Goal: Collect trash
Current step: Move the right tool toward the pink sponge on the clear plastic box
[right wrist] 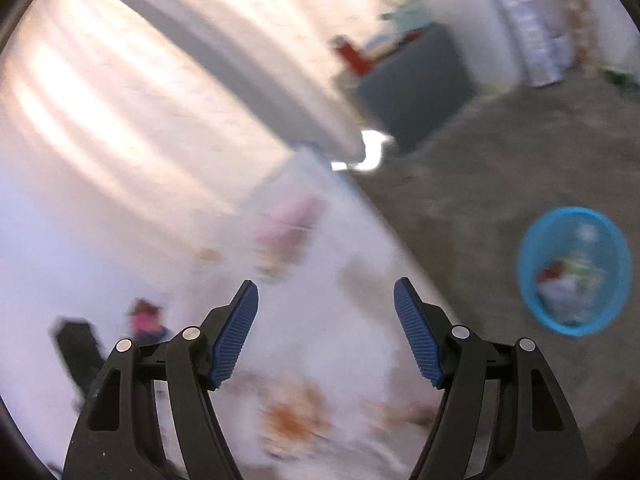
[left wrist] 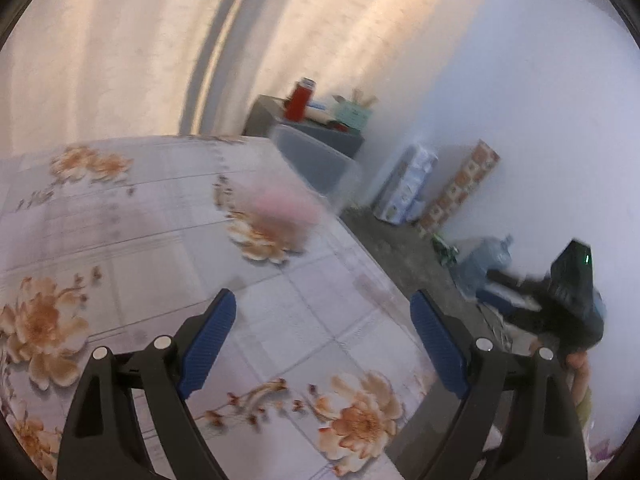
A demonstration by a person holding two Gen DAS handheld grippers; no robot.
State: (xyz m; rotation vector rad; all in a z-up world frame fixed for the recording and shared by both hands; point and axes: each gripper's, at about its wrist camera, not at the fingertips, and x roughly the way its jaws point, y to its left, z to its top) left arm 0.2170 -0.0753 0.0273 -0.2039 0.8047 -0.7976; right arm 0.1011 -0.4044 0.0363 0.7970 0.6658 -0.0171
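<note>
Both tongs spread, empty: left tongs (left wrist: 322,354), right tongs (right wrist: 326,330). Pink item (left wrist: 282,206) blurred on desk (left wrist: 132,224). Risk: mis-grab; blue basket (right wrist: 524,276) well off, drop en route.

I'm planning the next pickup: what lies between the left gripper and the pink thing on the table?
In the left wrist view, only bare flowered tablecloth lies between the open, empty left gripper and the blurred pink thing near the table's far edge.

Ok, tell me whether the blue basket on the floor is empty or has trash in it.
Not empty: the blue basket holds a blurred heap of white, red and green trash, well below its rim.
</note>
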